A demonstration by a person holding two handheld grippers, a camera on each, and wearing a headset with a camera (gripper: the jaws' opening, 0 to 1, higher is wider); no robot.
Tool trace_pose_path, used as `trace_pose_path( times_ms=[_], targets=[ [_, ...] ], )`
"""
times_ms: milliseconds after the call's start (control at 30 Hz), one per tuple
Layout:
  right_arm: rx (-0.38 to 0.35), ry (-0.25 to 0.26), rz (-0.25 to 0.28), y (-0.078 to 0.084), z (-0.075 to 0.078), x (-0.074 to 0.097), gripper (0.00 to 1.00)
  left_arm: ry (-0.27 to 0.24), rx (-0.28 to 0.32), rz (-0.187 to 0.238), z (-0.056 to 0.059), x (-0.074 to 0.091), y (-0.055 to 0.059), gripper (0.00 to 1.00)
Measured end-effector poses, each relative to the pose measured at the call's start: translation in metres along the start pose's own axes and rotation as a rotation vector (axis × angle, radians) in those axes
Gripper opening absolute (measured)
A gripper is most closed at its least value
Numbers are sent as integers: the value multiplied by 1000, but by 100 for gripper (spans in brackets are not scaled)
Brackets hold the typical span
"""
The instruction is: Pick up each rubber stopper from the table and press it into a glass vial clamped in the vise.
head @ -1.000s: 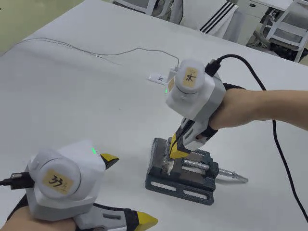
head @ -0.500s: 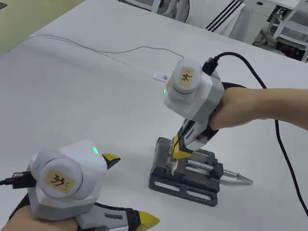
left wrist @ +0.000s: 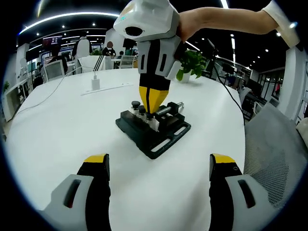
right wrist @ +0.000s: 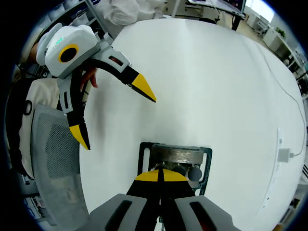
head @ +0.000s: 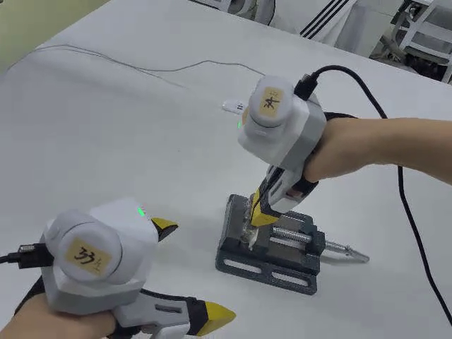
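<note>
Pressing step judged in hand at the vise (head: 272, 260)

The right gripper (head: 256, 216) is clenched, tips set down on the vials (head: 248, 239) clamped there; whether a stopper is pinched cannot be told. Dark stoppers (left wrist: 136, 104) are seated alongside. The left gripper (left wrist: 159, 160) is held spread above the table (head: 106, 134). A straight downward push is called for next.

The right gripper's (right wrist: 159, 174) yellow-tipped fingers met with no gap directly over the black vise (right wrist: 144, 151), just beside a dark-capped vial (right wrist: 194, 172). Across the white table (right wrist: 207, 86), the left gripper (right wrist: 117, 119) hung with fingers spread wide.
</note>
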State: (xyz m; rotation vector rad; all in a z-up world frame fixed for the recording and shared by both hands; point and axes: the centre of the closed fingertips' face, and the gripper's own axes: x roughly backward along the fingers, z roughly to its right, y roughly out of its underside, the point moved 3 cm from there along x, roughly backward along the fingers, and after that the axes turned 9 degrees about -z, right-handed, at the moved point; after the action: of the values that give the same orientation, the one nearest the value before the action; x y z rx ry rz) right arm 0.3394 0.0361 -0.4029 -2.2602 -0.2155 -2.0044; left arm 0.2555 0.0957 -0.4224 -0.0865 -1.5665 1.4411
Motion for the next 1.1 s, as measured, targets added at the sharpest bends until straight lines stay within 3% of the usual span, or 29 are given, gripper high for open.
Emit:
trace_pose_path(
  times_ms=[100, 300, 433, 667, 767, 867, 1100],
  targets=[
    [-19, 3, 9, 1, -3, 0, 0, -4, -2, 7, -1, 0, -3, 84],
    [10, 72, -17, -2, -9, 1, 0, -2, -13, 12, 1, 0, -8, 84],
    [3, 95, -19, -1, -5, 1, 0, 0, -22, 18, 2, -1, -12, 84],
    [-31, 97, 17, 0, -3, 1, 0, 2, -43, 23, 5, 1, -20, 84],
    [36, 144, 24, 0, -5, 1, 0, -4, -57, 22, 4, 2, -23, 84],
    [7, 163, 54, 2, -7, 0, 0, -10, -67, 30, 4, 5, -27, 84],
    [11, 168, 113, 2, -6, 0, 0, -9, -69, 24, 6, 5, -23, 84]
  ],
)
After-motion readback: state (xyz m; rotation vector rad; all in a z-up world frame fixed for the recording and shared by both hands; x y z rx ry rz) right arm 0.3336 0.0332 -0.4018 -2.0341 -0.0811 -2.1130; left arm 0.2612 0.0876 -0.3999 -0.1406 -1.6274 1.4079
